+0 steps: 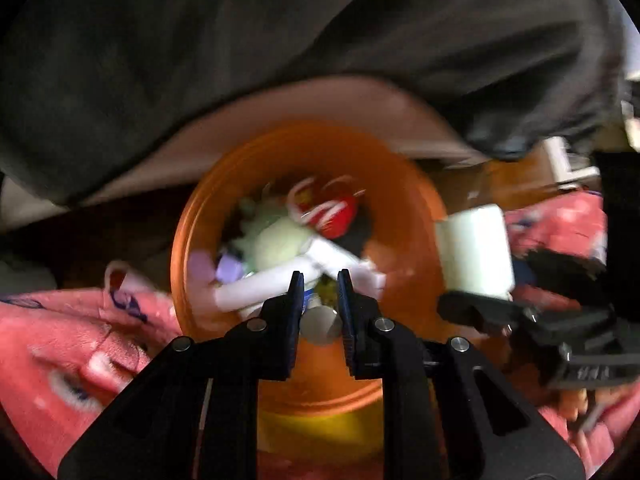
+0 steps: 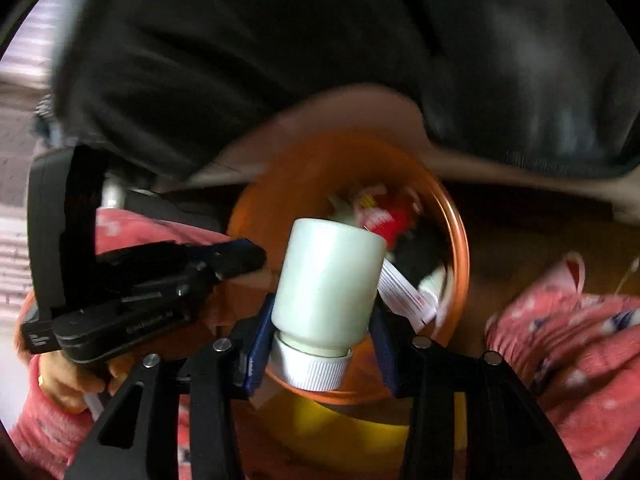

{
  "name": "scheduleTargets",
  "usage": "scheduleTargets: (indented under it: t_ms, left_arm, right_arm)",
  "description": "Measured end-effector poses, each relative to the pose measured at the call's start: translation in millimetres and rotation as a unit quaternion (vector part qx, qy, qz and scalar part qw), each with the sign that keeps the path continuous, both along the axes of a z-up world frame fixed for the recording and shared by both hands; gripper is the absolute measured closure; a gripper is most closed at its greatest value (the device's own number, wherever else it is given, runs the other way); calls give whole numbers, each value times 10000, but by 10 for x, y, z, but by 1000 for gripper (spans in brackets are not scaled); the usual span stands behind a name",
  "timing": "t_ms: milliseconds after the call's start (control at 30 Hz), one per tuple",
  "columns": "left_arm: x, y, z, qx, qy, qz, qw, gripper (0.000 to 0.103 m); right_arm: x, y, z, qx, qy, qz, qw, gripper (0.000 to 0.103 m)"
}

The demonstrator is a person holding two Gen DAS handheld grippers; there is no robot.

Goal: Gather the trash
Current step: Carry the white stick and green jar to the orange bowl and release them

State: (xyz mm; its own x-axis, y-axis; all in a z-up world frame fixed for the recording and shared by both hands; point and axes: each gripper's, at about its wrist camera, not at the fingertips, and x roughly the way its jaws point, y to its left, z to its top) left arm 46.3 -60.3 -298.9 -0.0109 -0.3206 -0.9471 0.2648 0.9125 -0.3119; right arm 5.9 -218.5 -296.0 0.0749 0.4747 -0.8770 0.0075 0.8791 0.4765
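An orange bin (image 1: 200, 216) sits below both grippers, holding several pieces of trash: a red wrapper (image 1: 336, 208), white tubes (image 1: 256, 290), a pale crumpled wad. My left gripper (image 1: 319, 280) hovers over the bin, jaws slightly apart; a small silver-capped item (image 1: 320, 322) shows between them, but whether it is gripped is unclear. My right gripper (image 2: 324, 320) is shut on a pale white bottle (image 2: 328, 284) with a ribbed white cap (image 2: 312, 366), held over the bin's near rim (image 2: 460, 248). The bottle also shows in the left wrist view (image 1: 474, 256).
Pink patterned fabric (image 1: 60, 344) lies on both sides of the bin (image 2: 568, 344). Dark clothing (image 1: 280, 40) fills the upper field. A yellow object (image 1: 320, 428) lies under the bin's near edge. The image is motion-blurred.
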Motion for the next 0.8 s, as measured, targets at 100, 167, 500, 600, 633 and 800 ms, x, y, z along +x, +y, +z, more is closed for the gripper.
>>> scheduleTargets:
  t_ms: [100, 167, 500, 600, 633, 800]
  left_arm:
    - [28, 86, -139, 153, 216, 291, 9992, 48]
    - [39, 116, -165, 211, 207, 391, 9988, 42]
    - [1, 186, -120, 165, 83, 518, 9985, 36]
    - [-20, 207, -46, 209, -53, 579, 9981, 34]
    - [-23, 211, -21, 236, -112, 597, 9979, 34]
    - [-103, 215, 389, 400, -850, 636, 9935, 34]
  right_arm:
    - [14, -80, -81, -69, 107, -209, 9997, 39]
    - [17, -129, -93, -36, 130, -313, 9994, 38]
    - [52, -172, -134, -63, 202, -548, 9983, 34]
    - [26, -176, -70, -77, 103, -613, 9980, 31]
    - [14, -183, -40, -72, 30, -630, 9980, 30]
    - [-54, -202, 293, -192, -640, -688, 9954, 29]
